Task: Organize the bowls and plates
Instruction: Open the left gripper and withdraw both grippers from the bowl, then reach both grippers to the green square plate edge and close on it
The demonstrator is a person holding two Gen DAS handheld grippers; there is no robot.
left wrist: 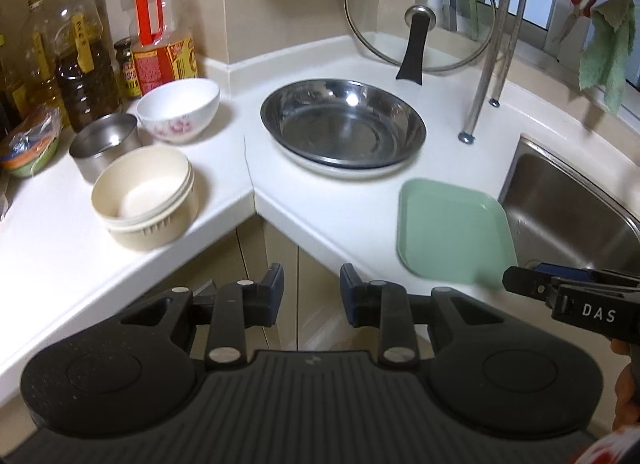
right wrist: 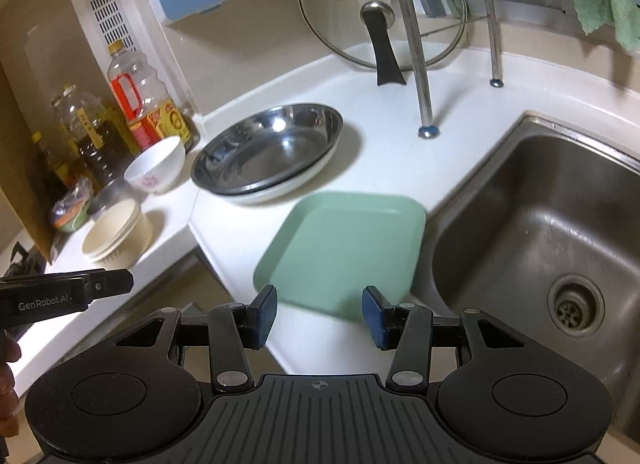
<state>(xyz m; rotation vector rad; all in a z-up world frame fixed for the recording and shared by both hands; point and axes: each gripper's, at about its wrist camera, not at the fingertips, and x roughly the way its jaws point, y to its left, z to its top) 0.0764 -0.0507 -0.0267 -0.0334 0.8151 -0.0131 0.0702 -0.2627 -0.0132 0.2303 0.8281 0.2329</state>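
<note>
The sink (right wrist: 532, 248) serves as the landmark. Just beside its left rim lies one green tray (right wrist: 344, 252), flat on the white counter (right wrist: 384, 159), with one edge reaching the counter's front edge. Beyond the tray, farther from the sink, sits one steel pan (left wrist: 342, 127) nested on one white plate (left wrist: 352, 172), whose rim shows under it.

Farther left of the sink, past the counter's corner seam, stand three bowls and one steel cup: one white bowl with a pink pattern (left wrist: 180, 109), one cream bowl (left wrist: 146, 197) that looks like two stacked, though the joint is unclear, one small green bowl (left wrist: 30, 155) holding wrapped items, and the cup (left wrist: 106, 143) touching the cream bowl. Behind them stand several oil bottles (left wrist: 80, 63); at least three show.

Behind the sink, one glass lid (left wrist: 420, 11) leans against the wall, and two rack legs (right wrist: 420, 63) stand on the counter.

The left gripper (left wrist: 312, 296) hangs off the counter's front edge, its jaws apart and holding nothing. The right gripper (right wrist: 320, 316) hovers over the tray's near edge, jaws wide apart and empty.
</note>
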